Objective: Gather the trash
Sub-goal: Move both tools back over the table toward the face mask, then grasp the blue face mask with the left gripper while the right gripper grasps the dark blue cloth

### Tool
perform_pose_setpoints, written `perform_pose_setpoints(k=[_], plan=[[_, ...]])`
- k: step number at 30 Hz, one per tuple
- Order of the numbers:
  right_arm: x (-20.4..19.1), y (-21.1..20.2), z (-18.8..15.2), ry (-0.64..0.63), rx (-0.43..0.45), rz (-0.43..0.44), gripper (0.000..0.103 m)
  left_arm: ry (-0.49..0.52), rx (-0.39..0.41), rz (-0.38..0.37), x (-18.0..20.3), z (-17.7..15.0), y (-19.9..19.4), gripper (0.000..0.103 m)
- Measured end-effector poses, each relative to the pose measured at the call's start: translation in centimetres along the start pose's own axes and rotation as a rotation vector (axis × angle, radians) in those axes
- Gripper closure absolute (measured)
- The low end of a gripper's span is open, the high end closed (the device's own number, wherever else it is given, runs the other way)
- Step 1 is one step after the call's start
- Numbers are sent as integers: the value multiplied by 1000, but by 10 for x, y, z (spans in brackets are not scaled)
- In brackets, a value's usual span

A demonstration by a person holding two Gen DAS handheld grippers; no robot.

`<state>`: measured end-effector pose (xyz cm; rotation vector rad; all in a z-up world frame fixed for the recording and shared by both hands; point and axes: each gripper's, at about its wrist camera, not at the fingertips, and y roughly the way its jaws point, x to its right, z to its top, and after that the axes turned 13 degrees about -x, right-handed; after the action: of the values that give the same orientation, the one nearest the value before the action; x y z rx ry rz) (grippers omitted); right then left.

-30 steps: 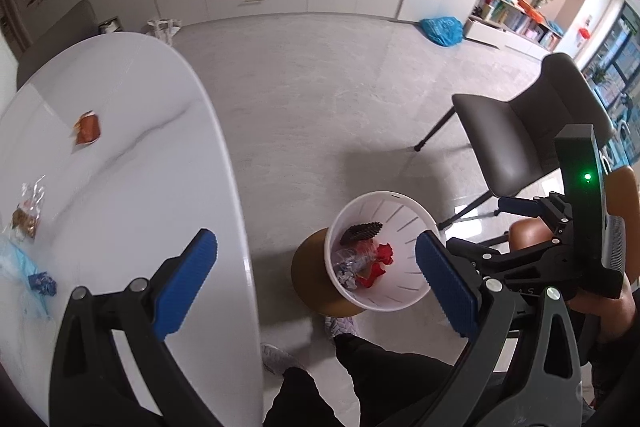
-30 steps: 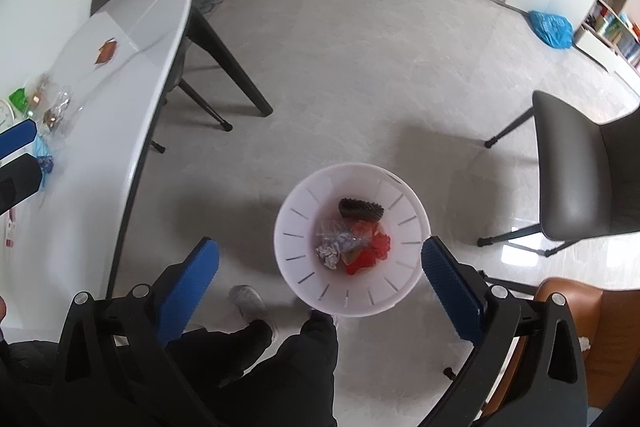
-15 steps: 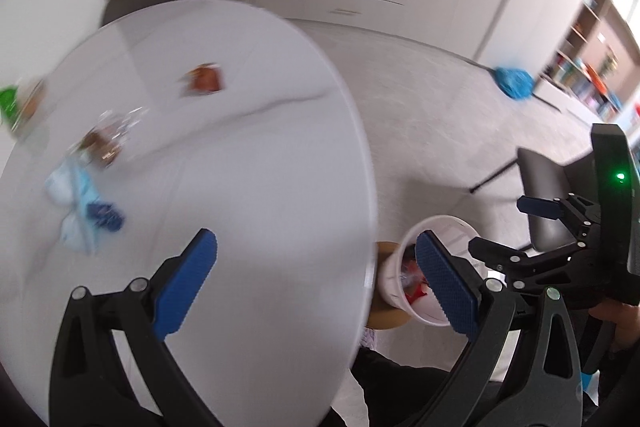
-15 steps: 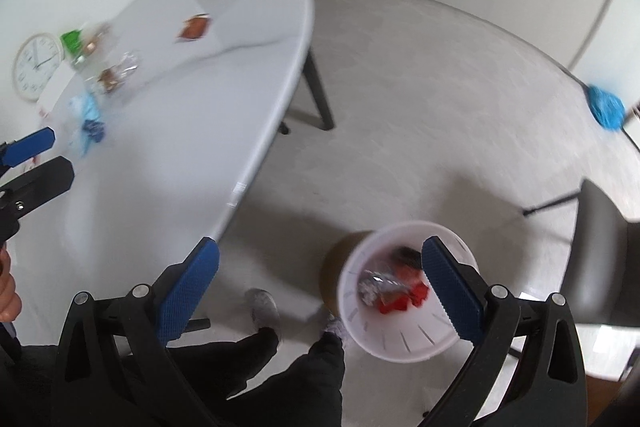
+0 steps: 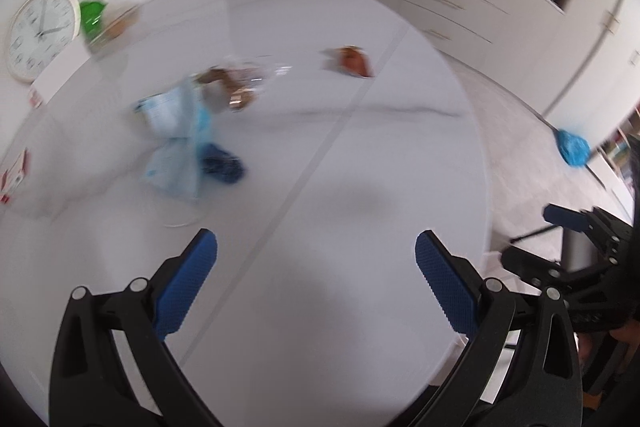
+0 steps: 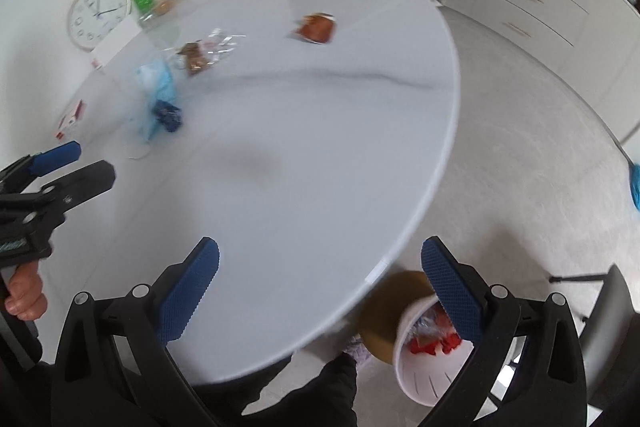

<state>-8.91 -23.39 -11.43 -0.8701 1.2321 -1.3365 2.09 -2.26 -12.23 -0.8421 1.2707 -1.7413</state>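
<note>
Two hand-held grippers, left (image 5: 316,259) and right (image 6: 320,267), gape empty over one table (image 6: 320,155) bearing one orange wrapper (image 6: 317,28).

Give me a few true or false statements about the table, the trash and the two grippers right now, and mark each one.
1. Both grippers are open and hold nothing. True: the left gripper and right gripper both have their fingers spread over the table.
2. The bin sits on the table. False: the bin stands on the floor by the table's edge.
3. The bin already has trash in it. True: red scraps show inside.
4. The orange wrapper lies in the blue bag pile. False: the orange wrapper lies apart from the blue bag.
5. A clock leans by the wall. True: the clock is at the table's far side.
</note>
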Motion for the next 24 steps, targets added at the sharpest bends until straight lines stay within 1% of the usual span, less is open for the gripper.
perform_pose_setpoints(k=[4, 6, 9, 11, 15, 18, 21, 24], plan=[[-23, 8, 17, -35, -13, 19, 3, -67, -3, 33, -44, 17, 12, 8], [-33, 14, 25, -50, -25, 24, 3, -84, -6, 42, -67, 28, 20, 8], [-43, 22, 33, -63, -44, 25, 3, -78, -13, 38, -88, 43, 32, 8], [-48, 28, 40, -65, -58, 26, 3, -79, -23, 44, -104, 58, 44, 8], [-59, 43, 56, -59, -83, 34, 3, -79, -49, 25, -123, 84, 68, 8], [-65, 54, 71, -63, -98, 47, 3, -66, -84, 21, -133, 104, 93, 8], [-75, 65, 85, -91, -109, 49, 3, -56, -118, 24, -138, 117, 114, 8], [-86, 75, 99, -129, -118, 51, 3, -77, -131, 4, -145, 129, 129, 8]])
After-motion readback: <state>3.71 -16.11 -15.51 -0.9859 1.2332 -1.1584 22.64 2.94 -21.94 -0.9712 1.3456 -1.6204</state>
